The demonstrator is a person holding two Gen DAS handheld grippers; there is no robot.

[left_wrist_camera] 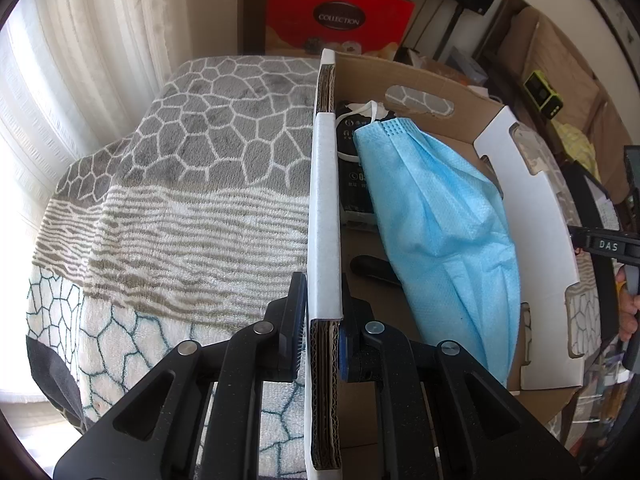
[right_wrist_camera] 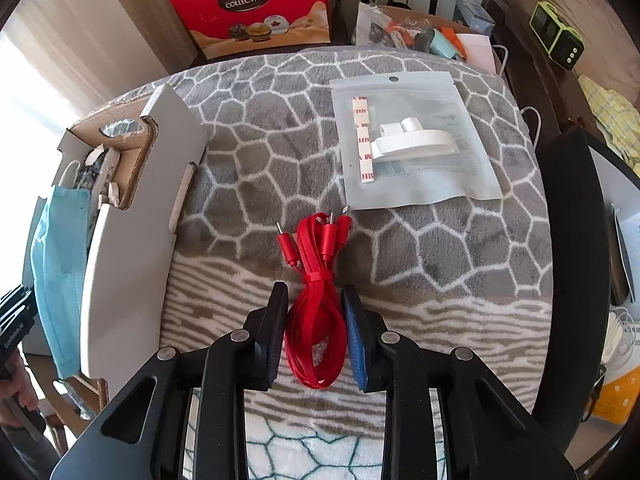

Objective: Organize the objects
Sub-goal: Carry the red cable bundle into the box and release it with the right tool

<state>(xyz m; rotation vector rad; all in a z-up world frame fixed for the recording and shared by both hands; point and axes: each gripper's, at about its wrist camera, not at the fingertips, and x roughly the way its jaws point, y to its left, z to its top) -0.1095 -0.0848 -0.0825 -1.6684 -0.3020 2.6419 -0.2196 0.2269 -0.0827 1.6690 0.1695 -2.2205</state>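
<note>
A cluttered room is seen behind a desk draped in a grey-and-white patterned blanket (right_wrist_camera: 400, 240). On it lies the bundled red cable (right_wrist_camera: 318, 304), just below a clear pouch (right_wrist_camera: 416, 140) holding white clips, with the cardboard box (right_wrist_camera: 132, 240) to the left. The cable is straddled by the right gripper (right_wrist_camera: 314, 336), whose jaws stand partly apart on either side of the coil; whether the pads touch it yet cannot quite be told. The box wall (left_wrist_camera: 324, 208) is clamped by the left gripper (left_wrist_camera: 324, 336), its jaws closed on the cardboard edge. Inside the box a blue face mask (left_wrist_camera: 440, 220) is draped over dark items.

The step in hand is judged to be grasping the cable. The jaws should be closed near the tie at the bundle's waist so no loops are shed, while the box is kept steady for the drop.
</note>
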